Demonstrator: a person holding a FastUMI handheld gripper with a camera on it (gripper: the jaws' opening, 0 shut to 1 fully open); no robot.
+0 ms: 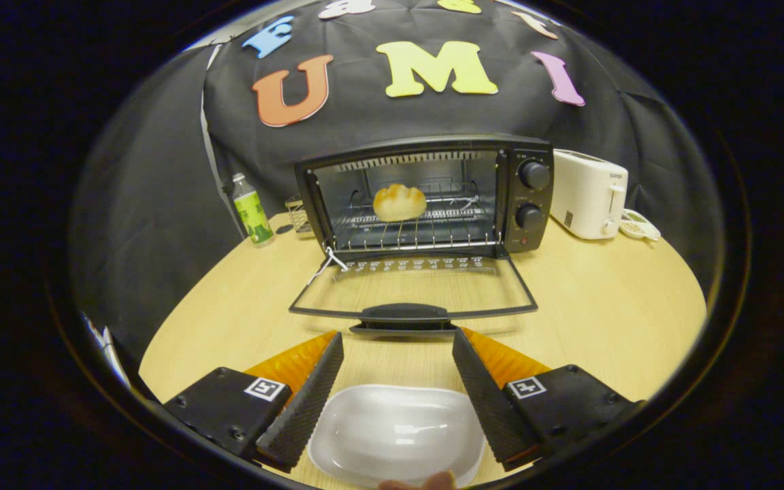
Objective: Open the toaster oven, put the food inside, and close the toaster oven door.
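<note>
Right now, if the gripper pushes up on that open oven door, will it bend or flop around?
Probably not. The door looks like a stiff dark frame around clear glass, lying flat on the table, so it should swing up in one piece. Its handle sits just ahead of the open gripper, an easy spot to lift. The glass may be fragile, so go gently.

A pale wood-grain desk [603,306] with a rounded edge spans the lower and middle frame. Behind it, wrinkled black cloth [160,190] hangs as the booth's wall across the upper frame, under soft overhead light.
</note>
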